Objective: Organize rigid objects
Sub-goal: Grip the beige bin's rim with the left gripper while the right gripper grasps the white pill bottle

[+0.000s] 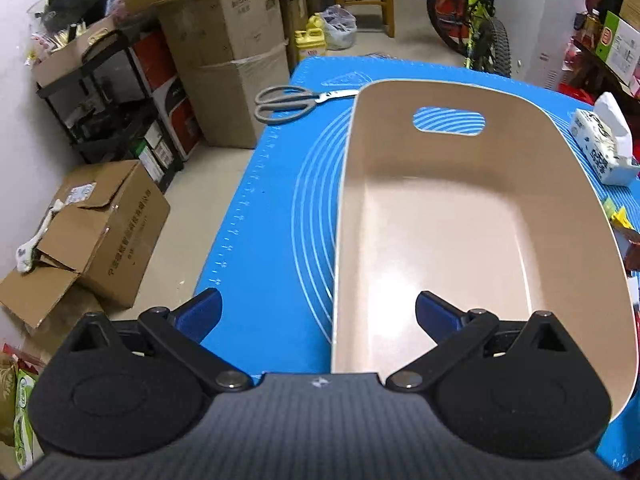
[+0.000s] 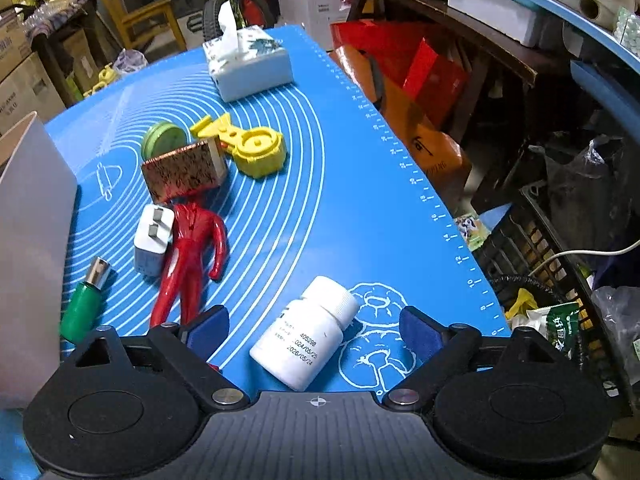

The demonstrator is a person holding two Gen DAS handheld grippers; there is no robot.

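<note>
A beige bin (image 1: 460,144) stands empty on the blue mat (image 1: 272,208); its outer wall shows in the right wrist view (image 2: 32,240). My left gripper (image 1: 319,314) is open, straddling the bin's near left rim. My right gripper (image 2: 316,330) is open around a lying white pill bottle (image 2: 308,332), not touching it. Beyond lie a red figure (image 2: 192,252), a white plug adapter (image 2: 154,240), a green bottle (image 2: 86,302), a patterned box (image 2: 184,172), a green round tin (image 2: 164,140) and a yellow plastic toy (image 2: 252,148). Grey scissors (image 1: 292,102) lie left of the bin.
A tissue box (image 2: 250,64) stands at the mat's far end, also in the left wrist view (image 1: 604,144). Cardboard boxes (image 1: 108,232) and a black shelf (image 1: 108,92) stand left of the table. Crates and bags (image 2: 560,240) crowd the right side.
</note>
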